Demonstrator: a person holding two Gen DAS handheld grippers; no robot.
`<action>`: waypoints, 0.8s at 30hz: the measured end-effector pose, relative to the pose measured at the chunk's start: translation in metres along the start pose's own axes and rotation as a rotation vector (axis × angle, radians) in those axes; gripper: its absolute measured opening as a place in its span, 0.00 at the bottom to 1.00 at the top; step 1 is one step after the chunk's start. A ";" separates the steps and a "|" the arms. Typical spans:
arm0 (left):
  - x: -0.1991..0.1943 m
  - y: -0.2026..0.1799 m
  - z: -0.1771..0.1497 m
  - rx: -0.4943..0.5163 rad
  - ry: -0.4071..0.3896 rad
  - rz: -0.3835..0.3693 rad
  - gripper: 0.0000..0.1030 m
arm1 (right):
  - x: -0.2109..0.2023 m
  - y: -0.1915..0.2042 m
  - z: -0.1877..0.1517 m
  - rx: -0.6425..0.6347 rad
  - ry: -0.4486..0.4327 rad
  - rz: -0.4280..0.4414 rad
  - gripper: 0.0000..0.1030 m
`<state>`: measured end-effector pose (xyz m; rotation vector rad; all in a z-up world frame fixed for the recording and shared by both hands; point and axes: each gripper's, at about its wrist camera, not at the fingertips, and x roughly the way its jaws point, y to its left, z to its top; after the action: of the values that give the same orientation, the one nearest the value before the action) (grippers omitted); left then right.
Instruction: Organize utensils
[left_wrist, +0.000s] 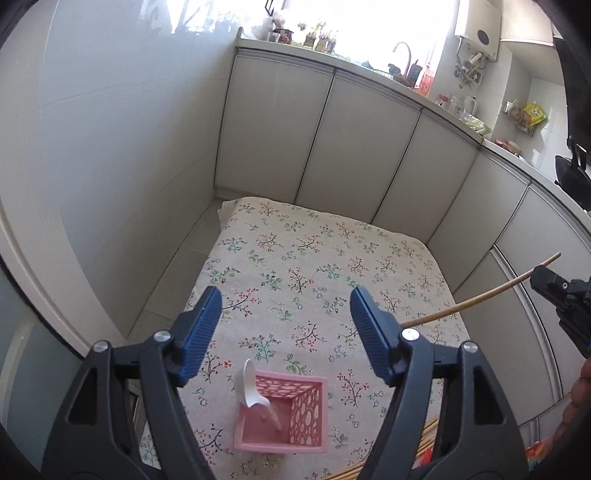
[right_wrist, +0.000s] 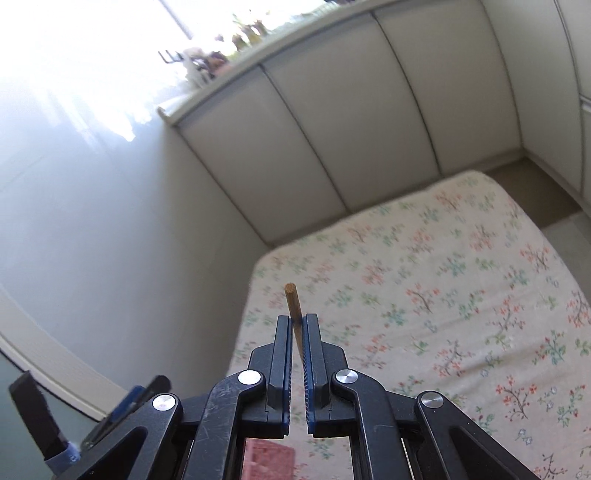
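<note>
Blue ribbed pads of the left tool (left_wrist: 286, 301) stand wide apart with nothing between them, hanging over the pink perforated plastic basket (left_wrist: 282, 413), which sits at the near edge of the floral-clothed surface (left_wrist: 314, 258). One white plastic spoon (left_wrist: 248, 384) already leans in the basket's left corner. Out to the right, the right tool (right_wrist: 296, 326) is pinched nearly closed on a thin round wooden chopstick (right_wrist: 293, 304), gripped near one end so that most of its length trails free toward the basket. My judgement: the step is dropping this stick in. Swing it upright, lower the free tip inside the rim away from the spoon, and release only once it is well down, since a long stick held by its end may pivot. More wooden sticks (left_wrist: 424, 439) lie at the near right
</note>
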<state>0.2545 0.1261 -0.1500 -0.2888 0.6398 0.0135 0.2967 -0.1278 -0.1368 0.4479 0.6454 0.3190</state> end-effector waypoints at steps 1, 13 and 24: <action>-0.003 0.001 0.001 -0.007 0.009 0.004 0.76 | -0.006 0.006 0.001 -0.014 -0.006 0.013 0.04; -0.010 0.025 0.002 -0.053 0.121 0.098 0.79 | -0.035 0.061 -0.003 -0.142 -0.017 0.135 0.00; -0.004 0.030 -0.010 -0.033 0.230 0.100 0.79 | 0.130 -0.003 -0.044 -0.063 0.431 -0.062 0.47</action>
<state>0.2421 0.1528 -0.1634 -0.2922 0.8825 0.0877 0.3674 -0.0624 -0.2346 0.2985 1.0638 0.3795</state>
